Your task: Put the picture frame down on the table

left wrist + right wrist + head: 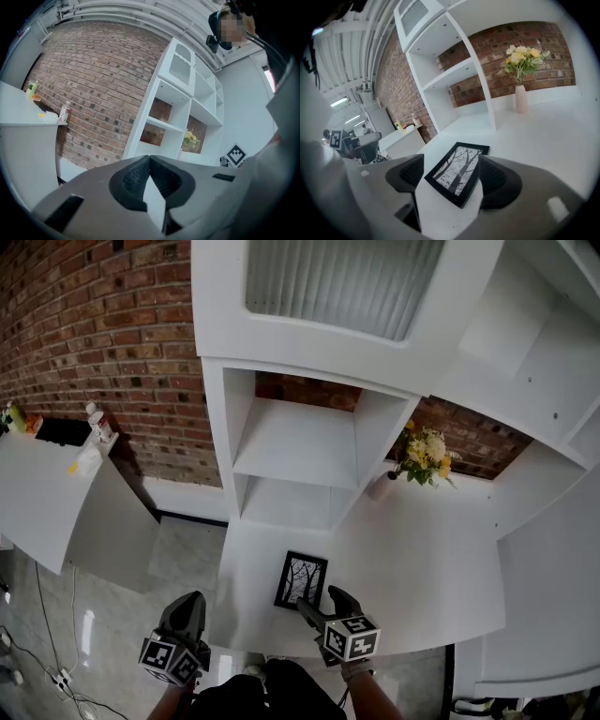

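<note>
The picture frame lies flat on the white counter, just ahead of the right tongs. In the right gripper view the frame sits between the jaws, which stand wide apart with neither pad touching it. The left tongs have their jaws pressed together on nothing, held off the counter's near edge, well left of the frame. A vase of yellow flowers stands far beyond the right tongs.

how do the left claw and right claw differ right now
The left claw is shut and empty; the right claw is open, the picture frame lying flat between its jaws, unpressed. The left claw hangs beside the table, the right over it. Both look the same grey build.
</note>
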`<state>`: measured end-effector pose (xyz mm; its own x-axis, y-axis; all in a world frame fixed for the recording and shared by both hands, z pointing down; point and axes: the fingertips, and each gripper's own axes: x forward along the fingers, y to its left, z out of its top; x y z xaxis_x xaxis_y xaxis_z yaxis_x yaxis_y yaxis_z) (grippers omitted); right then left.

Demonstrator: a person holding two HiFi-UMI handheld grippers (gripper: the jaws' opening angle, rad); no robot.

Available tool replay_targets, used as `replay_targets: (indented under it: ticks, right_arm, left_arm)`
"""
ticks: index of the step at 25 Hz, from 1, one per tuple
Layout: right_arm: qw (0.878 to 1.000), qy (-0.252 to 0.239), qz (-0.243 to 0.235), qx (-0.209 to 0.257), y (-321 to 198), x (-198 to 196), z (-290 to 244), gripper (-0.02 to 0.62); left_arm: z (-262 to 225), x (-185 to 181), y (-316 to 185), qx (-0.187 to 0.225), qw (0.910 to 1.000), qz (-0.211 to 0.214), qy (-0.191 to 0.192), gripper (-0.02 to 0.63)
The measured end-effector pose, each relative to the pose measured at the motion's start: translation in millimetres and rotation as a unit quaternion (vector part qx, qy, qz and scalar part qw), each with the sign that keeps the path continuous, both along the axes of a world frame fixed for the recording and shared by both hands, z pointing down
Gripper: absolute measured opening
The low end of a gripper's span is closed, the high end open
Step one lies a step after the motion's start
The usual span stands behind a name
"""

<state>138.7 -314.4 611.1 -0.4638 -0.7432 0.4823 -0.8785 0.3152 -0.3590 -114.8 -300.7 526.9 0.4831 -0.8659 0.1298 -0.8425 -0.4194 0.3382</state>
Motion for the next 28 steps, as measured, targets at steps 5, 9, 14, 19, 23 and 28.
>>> replay_targets:
  ticks: [5, 9, 14, 19, 23, 28]
  right_arm:
    - [0.998, 0.028, 0.019, 0.054, 5.3, 10.2, -21.8, 0.258]
    - [0.995, 0.046, 0.031, 0.081, 15.3, 20.8, -31.3, 0.133]
    - [0.993, 0.054, 0.039, 0.094, 29.4, 29.1, -40.4, 0.003]
    - [0.989, 0.059, 0.051, 0.123, 44.9, 33.6, -53.7, 0.003]
    - [0.986, 0.055, 0.068, 0.139, 59.0, 37.8, -64.7, 0.003]
    - [0.98, 0.05, 0.092, 0.171, 73.6, 42.5, -84.6, 0.003]
  left_arm:
    - [-3.8, 7.4, 0.4, 0.004, 0.9999, 0.012, 0.002, -0.011]
    - [-6.3, 14.9, 1.3, 0.007, 0.9997, 0.024, 0.004, -0.011]
    - [-8.2, 25.5, 3.3, 0.012, 0.999, 0.042, 0.004, -0.011]
    - [-11.4, 31.9, 7.6, 0.018, 0.9984, 0.054, 0.004, -0.011]
    - [-12.5, 32.6, 10.8, 0.019, 0.9981, 0.058, 0.004, -0.011]
    - [-16.0, 39.3, 15.9, 0.026, 0.9975, 0.065, 0.006, -0.011]
